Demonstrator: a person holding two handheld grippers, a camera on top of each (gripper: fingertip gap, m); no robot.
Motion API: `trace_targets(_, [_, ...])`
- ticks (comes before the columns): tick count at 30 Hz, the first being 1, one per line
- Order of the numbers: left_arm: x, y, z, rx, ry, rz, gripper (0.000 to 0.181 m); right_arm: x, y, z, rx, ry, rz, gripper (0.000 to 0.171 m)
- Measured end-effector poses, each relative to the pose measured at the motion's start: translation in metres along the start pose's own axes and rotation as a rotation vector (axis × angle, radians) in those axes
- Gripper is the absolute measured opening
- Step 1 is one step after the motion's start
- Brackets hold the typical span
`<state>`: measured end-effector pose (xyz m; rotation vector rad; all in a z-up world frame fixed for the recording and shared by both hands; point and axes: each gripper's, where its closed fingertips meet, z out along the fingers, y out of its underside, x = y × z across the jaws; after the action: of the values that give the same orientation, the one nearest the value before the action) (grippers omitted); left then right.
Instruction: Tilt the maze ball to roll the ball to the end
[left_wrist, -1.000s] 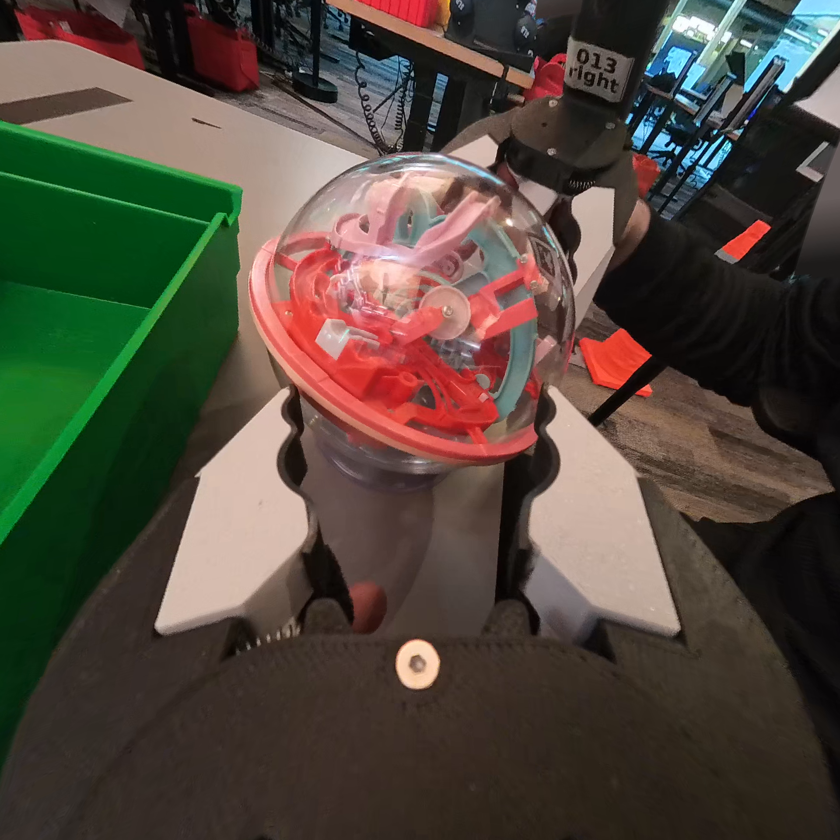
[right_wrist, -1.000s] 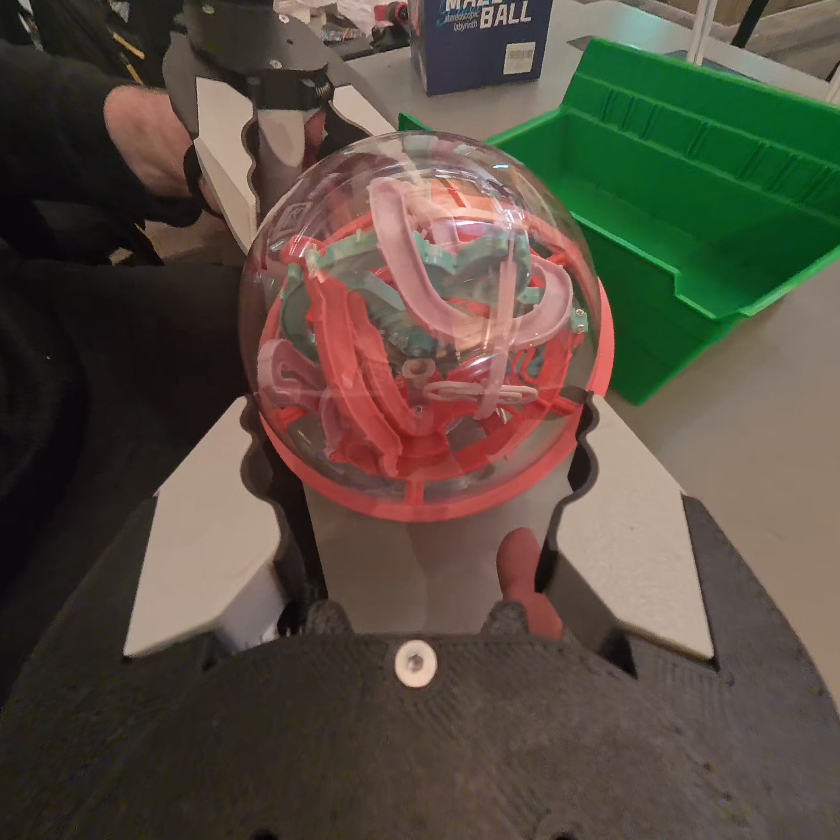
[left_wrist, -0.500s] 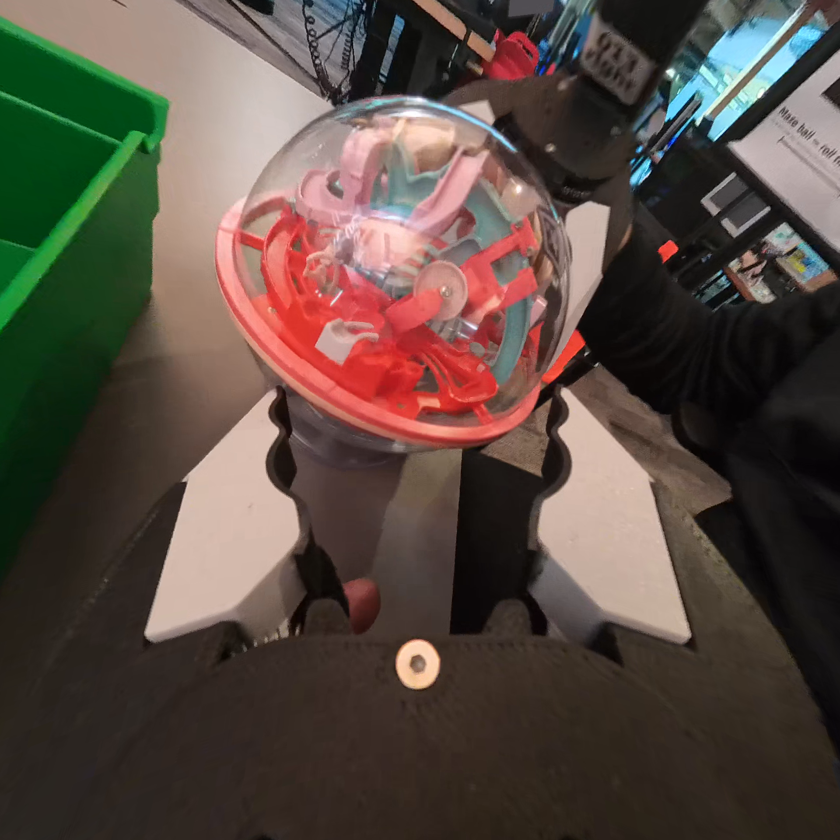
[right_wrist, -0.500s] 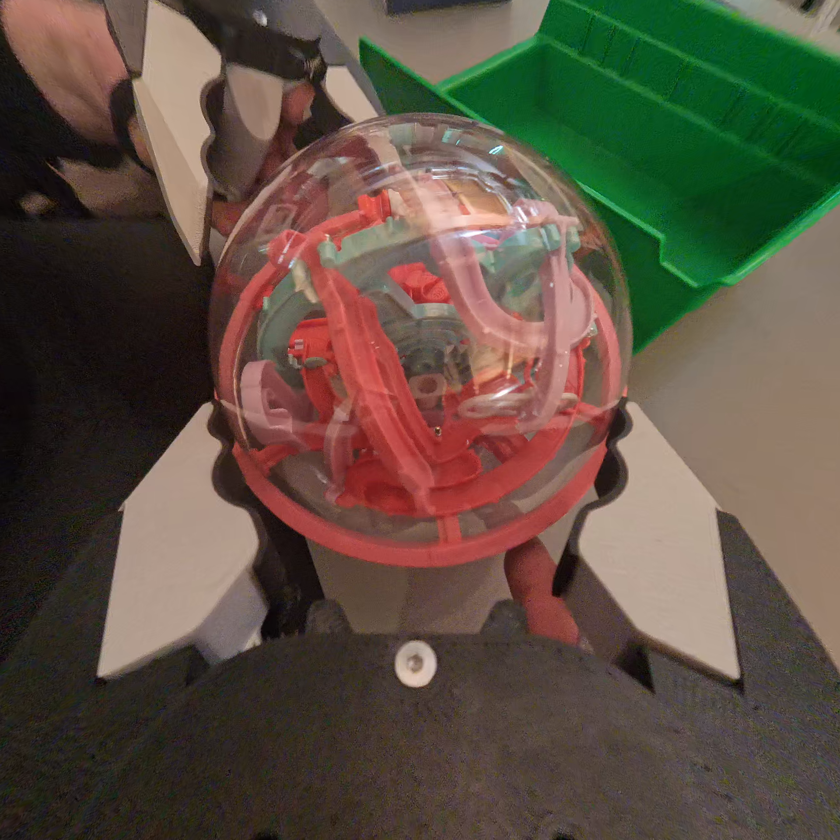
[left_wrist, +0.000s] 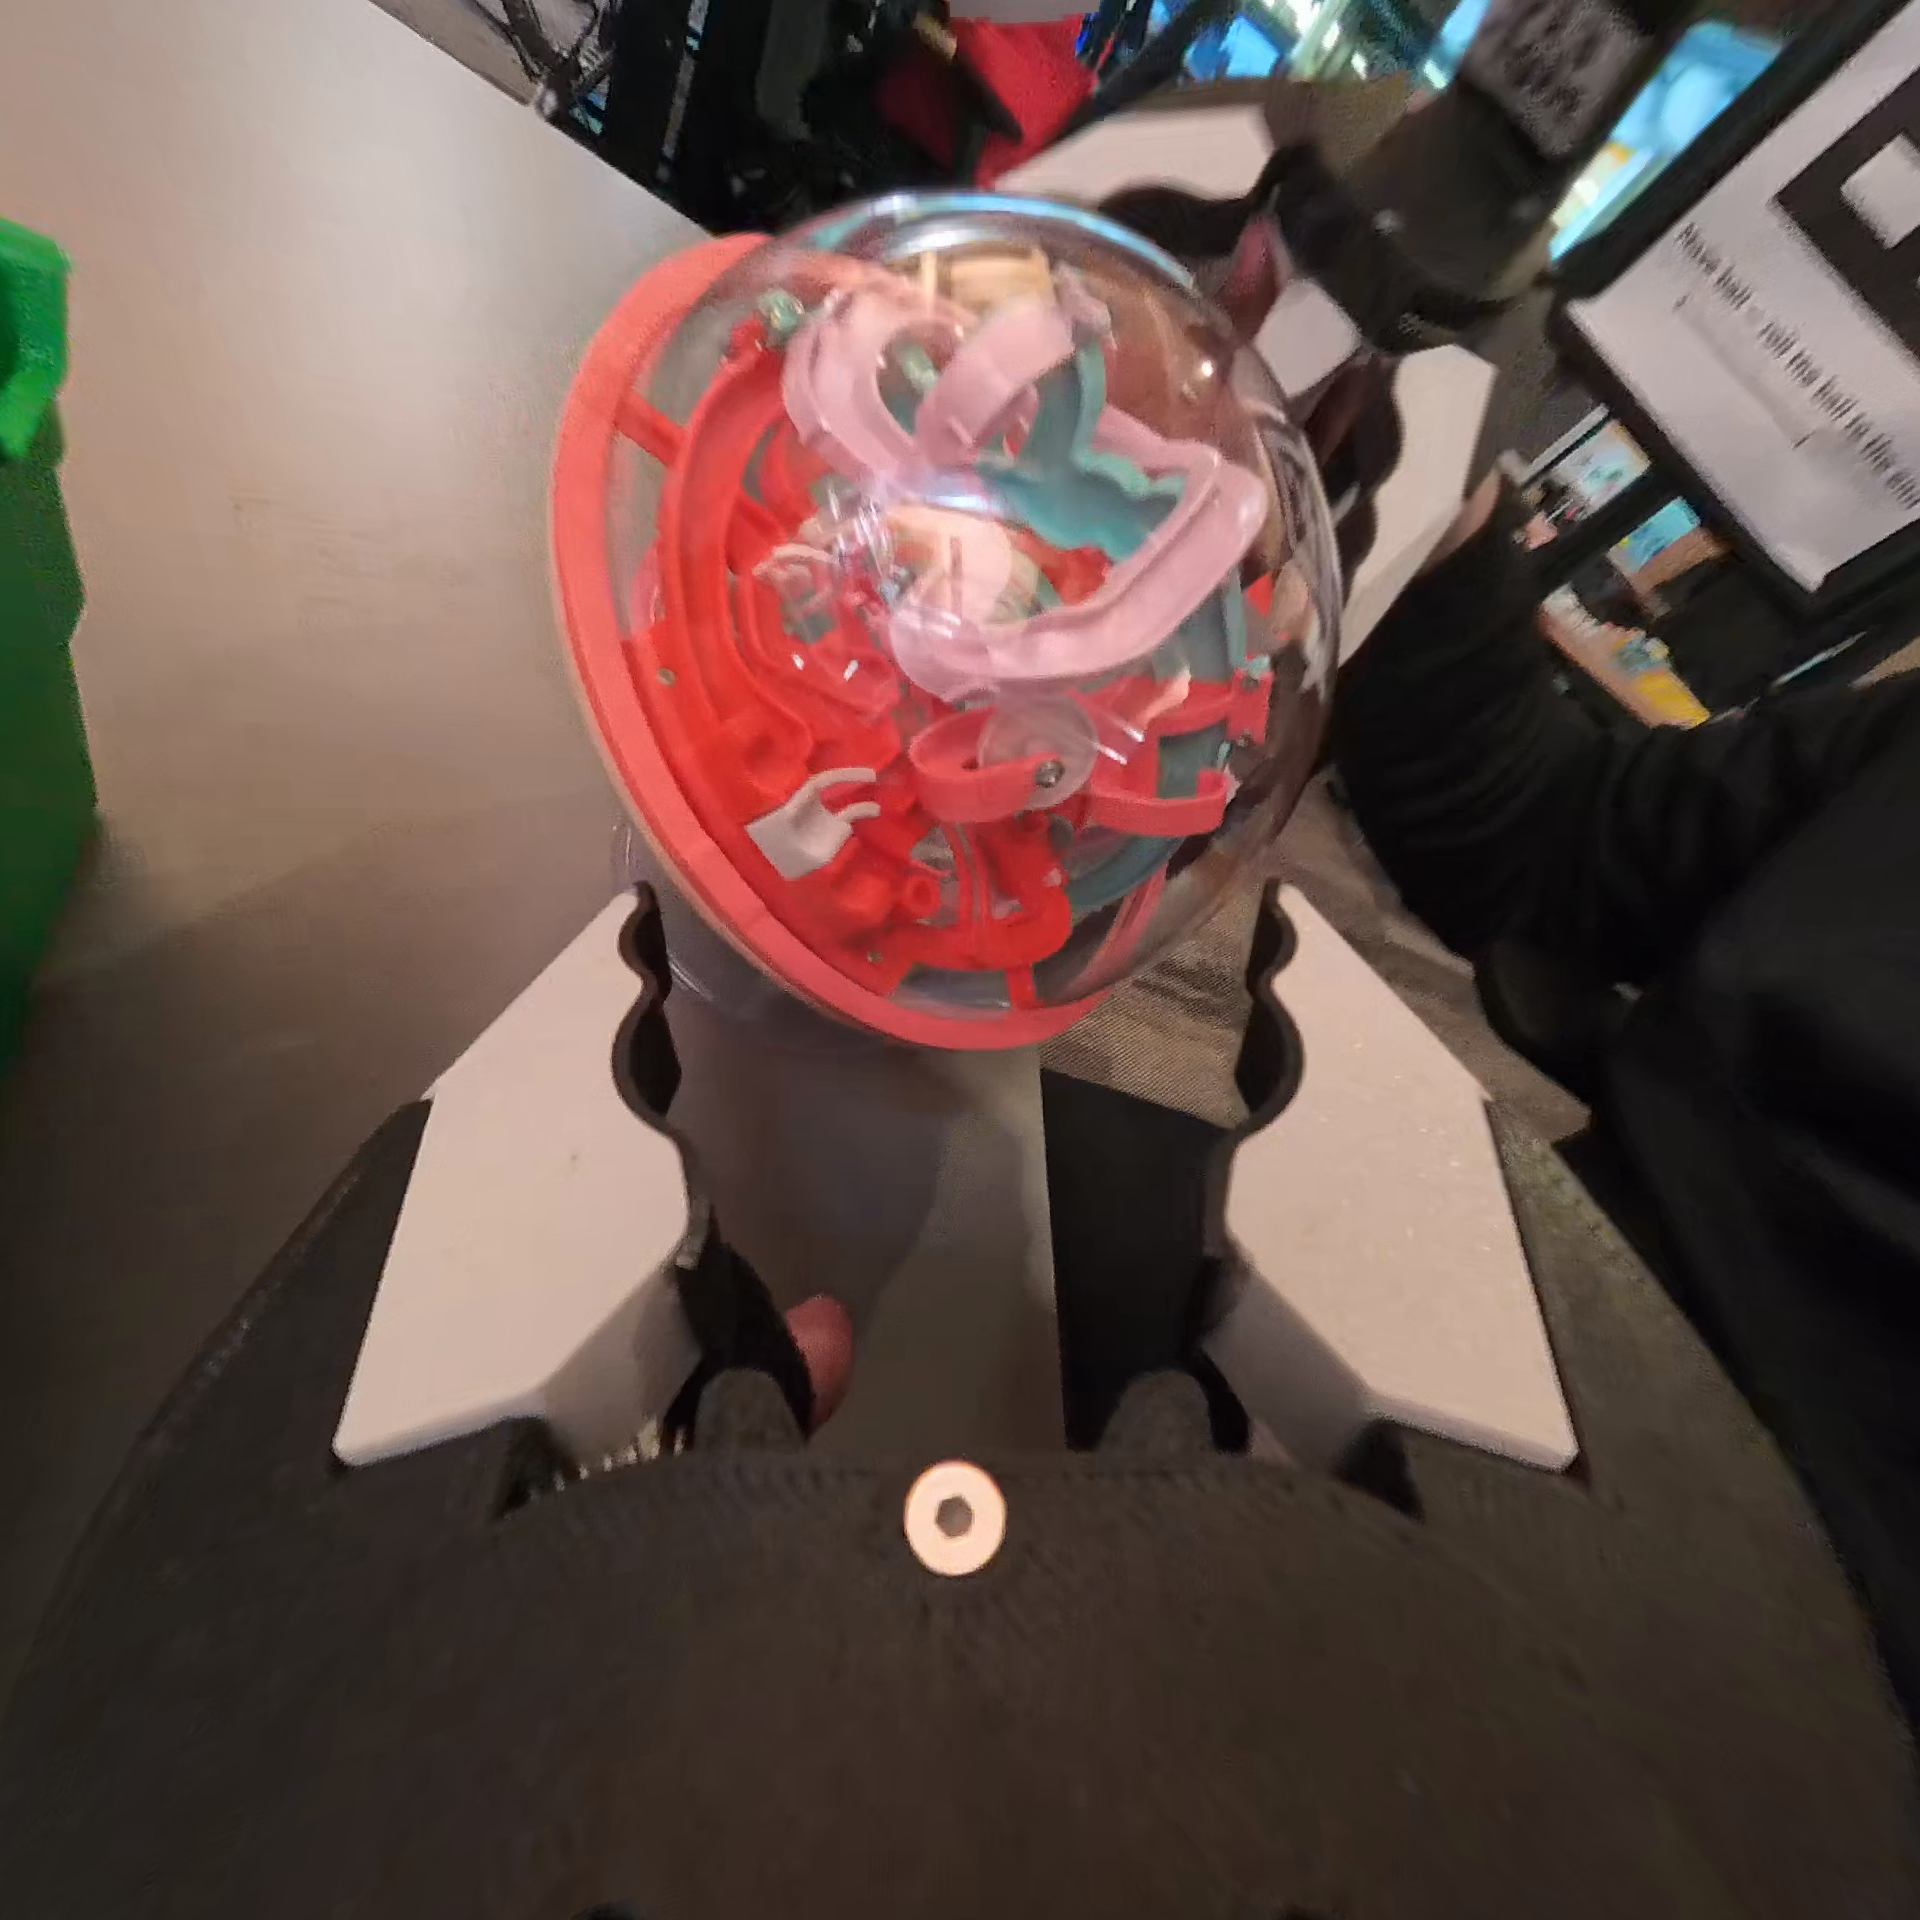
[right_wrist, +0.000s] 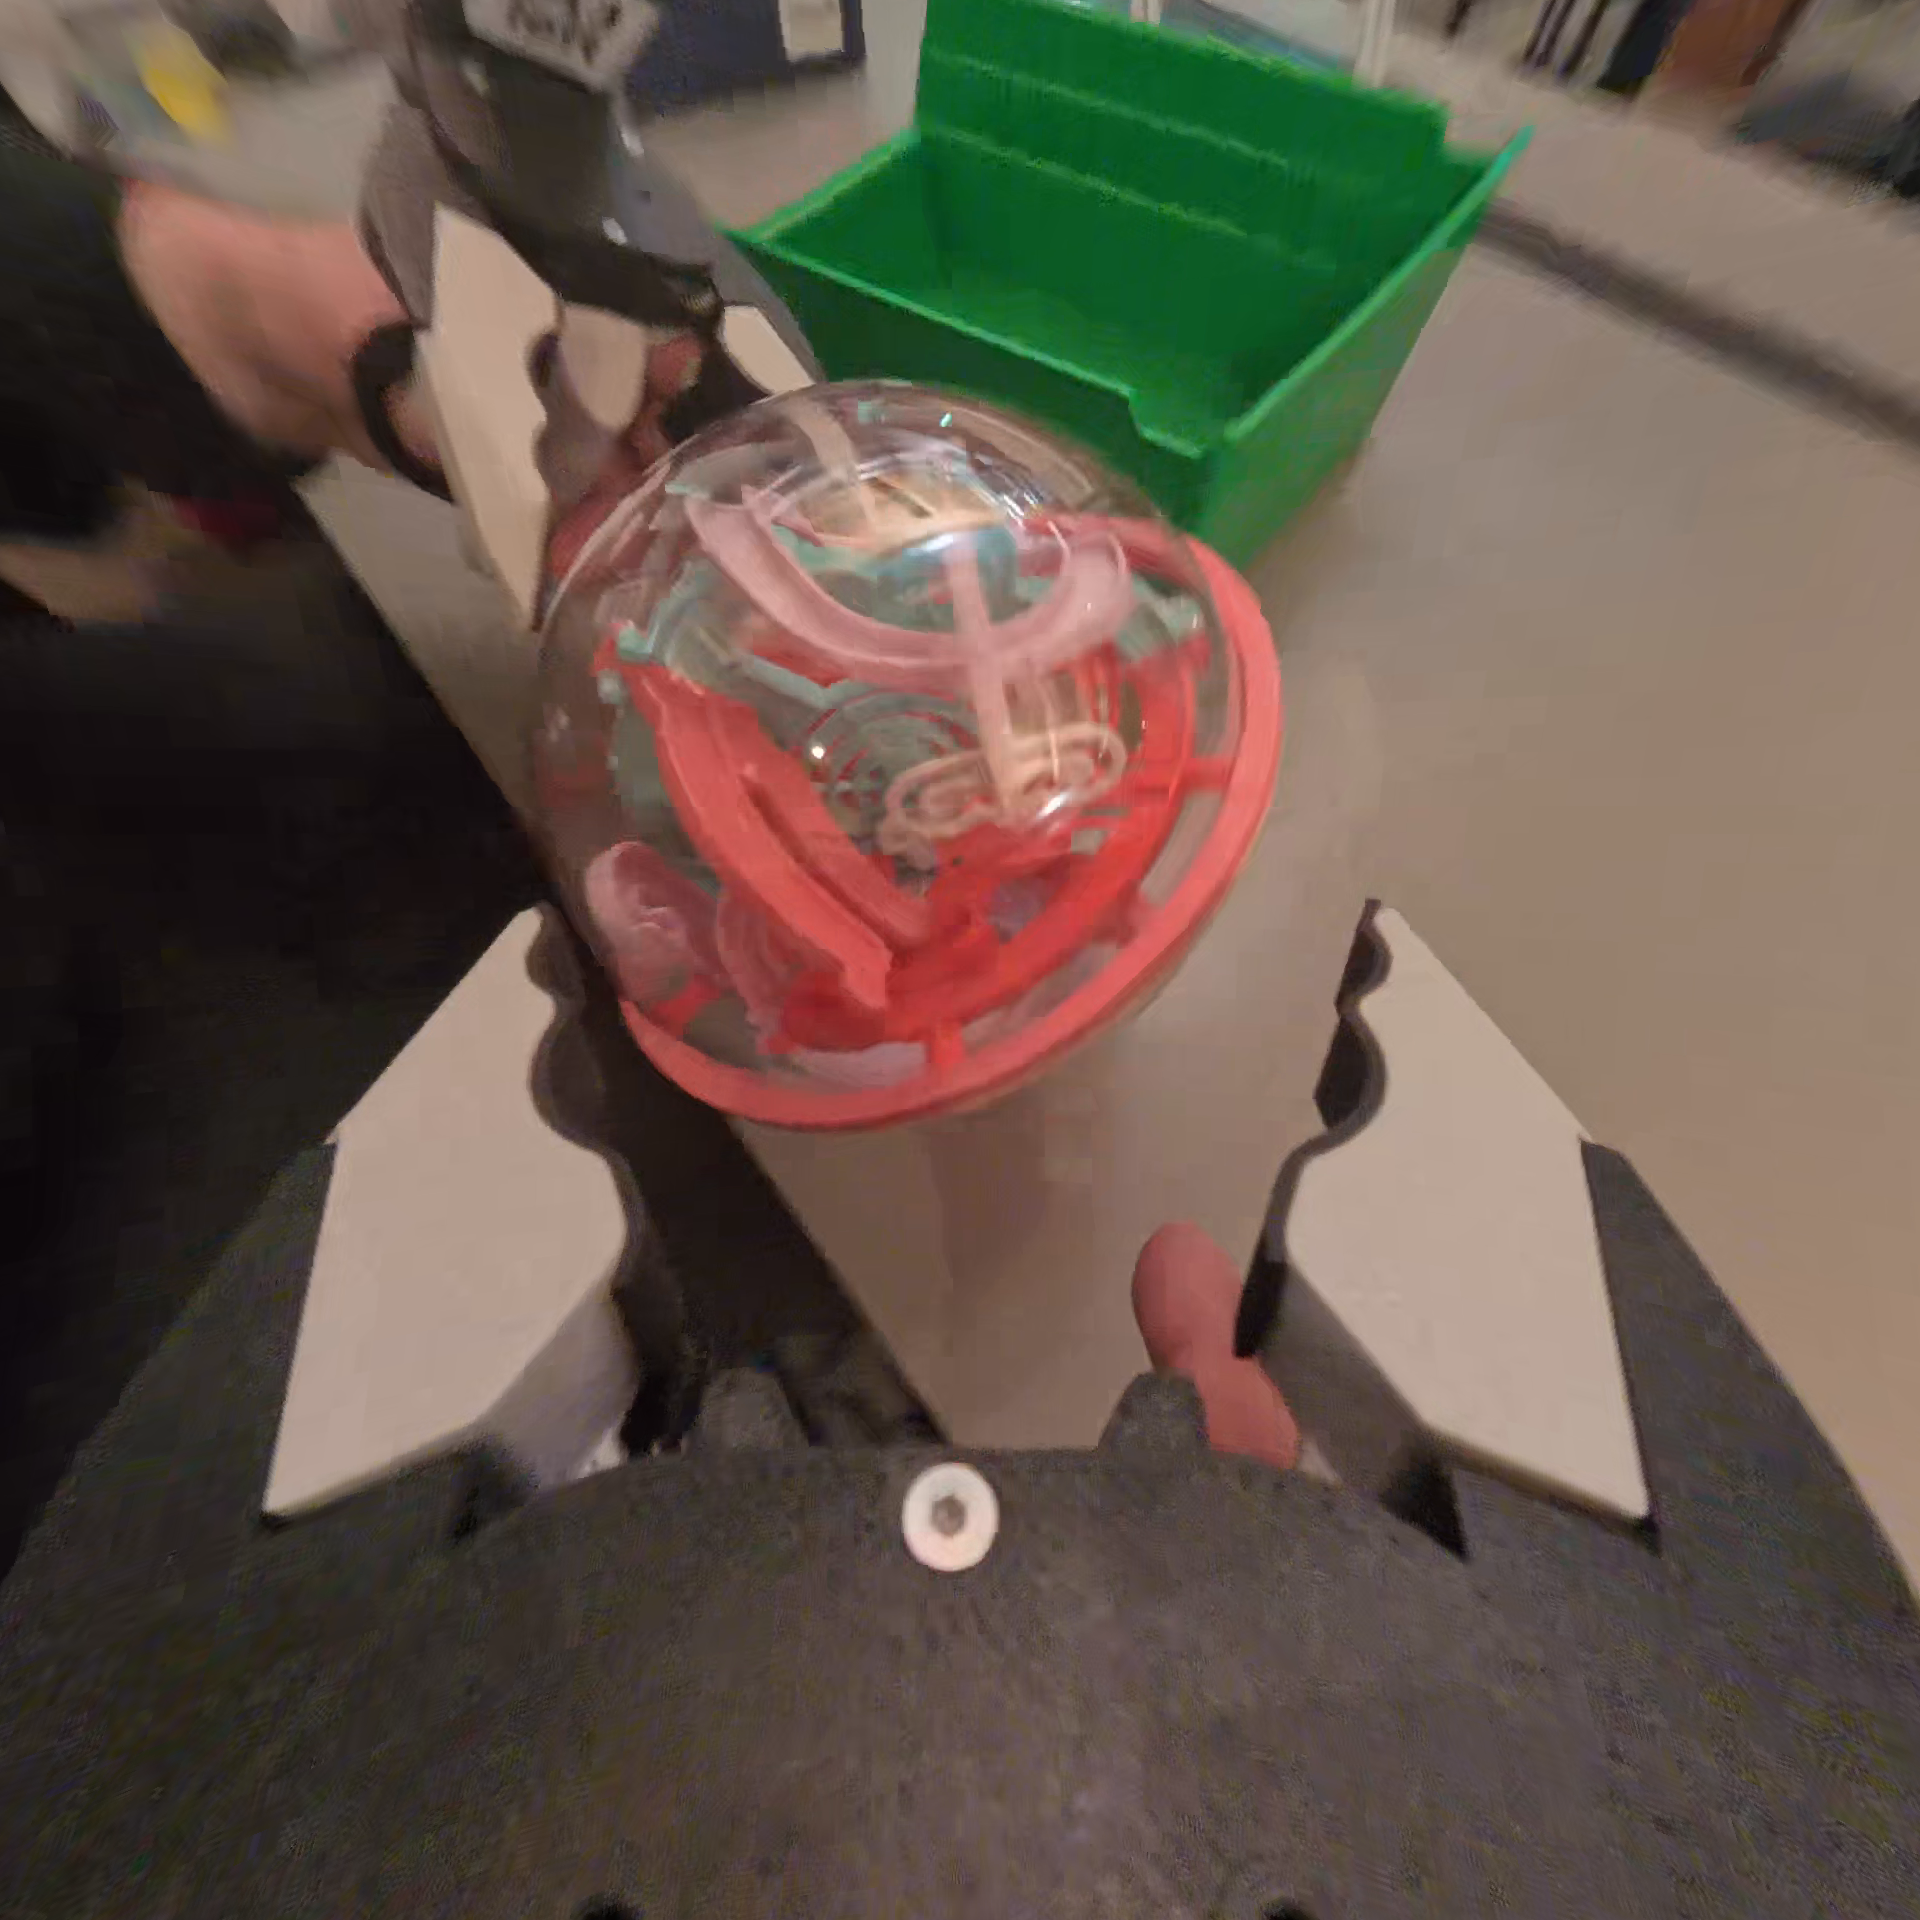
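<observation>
The maze ball (left_wrist: 935, 623) is a clear sphere with a red rim and red, pink and teal tracks inside. It is tilted, rim down to the left. My left gripper (left_wrist: 951, 925) is shut on its lower clear half. A small metal bead (left_wrist: 1051, 771) sits on a red track. In the right wrist view the maze ball (right_wrist: 904, 748) lies at the tips of my right gripper (right_wrist: 951, 925). Its jaws stand apart: the left finger is against the ball, and table shows between the ball and the right finger (right_wrist: 1455, 1143). The left gripper (right_wrist: 582, 343) holds the ball's far side.
A green bin (right_wrist: 1299, 416) stands on the grey table (right_wrist: 1610, 831) just beyond the ball; its corner also shows in the left wrist view (left_wrist: 31, 520). A person's dark sleeve (left_wrist: 1558, 810) and hand (right_wrist: 239, 322) are close. A white sign board (left_wrist: 1766, 364) stands at the back right.
The ball has been tilted further, its rim swinging up on one side. It has moved out toward the right gripper's tips, and a gap has appeared beside the right finger. Both views are blurred by motion.
</observation>
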<state>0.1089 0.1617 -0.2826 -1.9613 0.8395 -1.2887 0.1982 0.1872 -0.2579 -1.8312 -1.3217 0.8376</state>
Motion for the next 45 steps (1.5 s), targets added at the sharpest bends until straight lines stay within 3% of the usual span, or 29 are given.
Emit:
trace_targets(1, [-0.001,-0.003,0.0,0.005,0.014,-0.023,0.109,-0.003,0.004,0.0,0.007,-0.074,0.079,0.141])
trace_targets(4, [-0.004,-0.005,0.007,-0.004,0.078,-0.095,0.106,-0.002,0.01,0.005,0.024,-0.174,0.202,0.112])
trace_targets(7, [-0.008,-0.006,0.01,-0.005,0.101,-0.081,0.106,0.001,0.008,0.006,0.055,-0.165,0.196,0.113])
trace_targets(11, [-0.006,0.002,0.016,-0.094,-0.004,0.162,0.107,-0.003,0.0,0.002,0.042,-0.035,-0.092,0.117])
trace_targets(15, [0.0,-0.007,0.021,-0.04,-0.098,0.367,0.105,-0.018,-0.032,-0.015,0.202,0.084,-0.36,0.121])
trace_targets(27, [0.026,-0.042,0.019,0.125,-0.236,0.767,0.107,-0.084,-0.094,-0.042,0.182,0.315,-0.938,0.12])
trace_targets(33, [0.017,-0.063,0.028,0.211,-0.271,0.719,0.108,-0.096,-0.124,-0.029,0.076,0.322,-1.189,0.11])
trace_targets(40, [0.023,-0.088,0.017,0.263,-0.357,0.884,0.109,-0.116,-0.132,-0.029,0.036,0.442,-1.39,0.107])
trace_targets(45, [0.03,-0.092,0.015,0.289,-0.41,0.989,0.109,-0.138,-0.132,-0.031,0.116,0.491,-1.481,0.103])
